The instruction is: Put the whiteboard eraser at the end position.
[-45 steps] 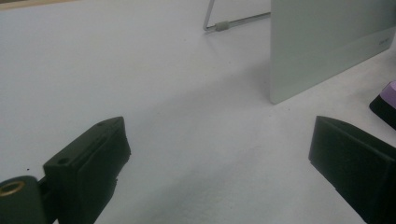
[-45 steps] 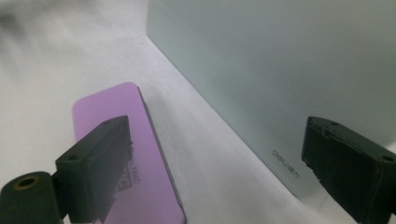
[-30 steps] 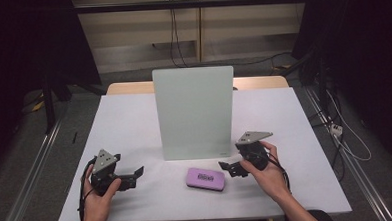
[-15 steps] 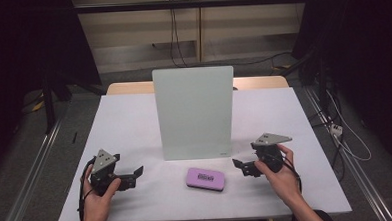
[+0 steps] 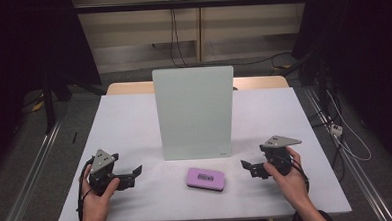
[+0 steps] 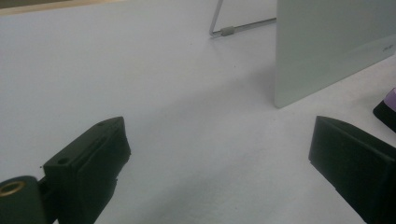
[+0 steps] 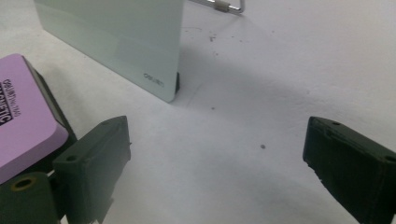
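A pale green-white board (image 5: 194, 112) stands upright in the middle of the white table (image 5: 129, 118), propped on a wire stand (image 6: 223, 31). A purple eraser block (image 5: 205, 178) lies flat in front of it. My left gripper (image 5: 135, 174) rests at the front left, open and empty, its jaws pointing right toward the eraser. My right gripper (image 5: 247, 169) sits at the front right, open and empty, jaws pointing left. The right gripper view has the eraser (image 7: 21, 112) close beyond my left jaw and the board's corner (image 7: 161, 84) ahead. The board's edge (image 6: 327, 51) stands ahead in the left gripper view.
The table's front edge runs just under both hands. Metal rails flank the table on the floor. Cables (image 5: 345, 134) lie on the floor at the right. A wooden strip (image 5: 128, 88) lines the table's far edge.
My right gripper has drawn back to the right, away from the eraser, and lowered toward the table. The left gripper and the eraser have stayed put.
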Demonstrator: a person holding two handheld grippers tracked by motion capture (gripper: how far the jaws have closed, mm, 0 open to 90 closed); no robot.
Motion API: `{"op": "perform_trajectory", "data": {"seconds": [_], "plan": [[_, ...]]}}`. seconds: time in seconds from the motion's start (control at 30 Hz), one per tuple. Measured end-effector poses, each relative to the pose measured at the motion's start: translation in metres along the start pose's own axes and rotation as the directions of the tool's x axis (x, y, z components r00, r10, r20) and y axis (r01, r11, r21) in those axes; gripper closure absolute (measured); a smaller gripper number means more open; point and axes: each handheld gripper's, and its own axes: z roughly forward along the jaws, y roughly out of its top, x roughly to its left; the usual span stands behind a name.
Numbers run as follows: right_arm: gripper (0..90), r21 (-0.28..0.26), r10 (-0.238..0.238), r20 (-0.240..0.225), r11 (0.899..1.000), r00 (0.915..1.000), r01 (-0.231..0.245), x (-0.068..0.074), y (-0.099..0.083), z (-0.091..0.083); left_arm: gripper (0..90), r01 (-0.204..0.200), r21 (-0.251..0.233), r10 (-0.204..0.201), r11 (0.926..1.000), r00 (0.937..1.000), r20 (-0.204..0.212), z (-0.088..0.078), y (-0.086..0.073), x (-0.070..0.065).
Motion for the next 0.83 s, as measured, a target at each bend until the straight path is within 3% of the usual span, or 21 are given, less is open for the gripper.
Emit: {"op": "perform_trajectory", "data": {"seconds": [0.43, 0.73, 0.83], "plan": [[7.7, -0.079, 0.067, 0.047, 0.995, 0.9966, -0.064, -0.011, -0.023, -0.015, 4.7, 0.0, -0.015, 0.001, 0.9999, 1.0, 0.01, 0.002, 0.005, 0.0], [7.8, -0.126, 0.075, 0.056, 0.99, 0.9956, -0.067, -0.011, -0.026, -0.023, 4.6, 0.006, -0.022, -0.005, 0.9997, 0.9998, 0.019, 0.0, 0.005, 0.0], [7.8, -0.12, 0.092, 0.064, 0.989, 0.9937, -0.084, -0.014, -0.029, -0.022, 4.6, 0.003, -0.017, -0.003, 0.9998, 0.9998, 0.022, 0.001, 0.005, -0.001]]}}
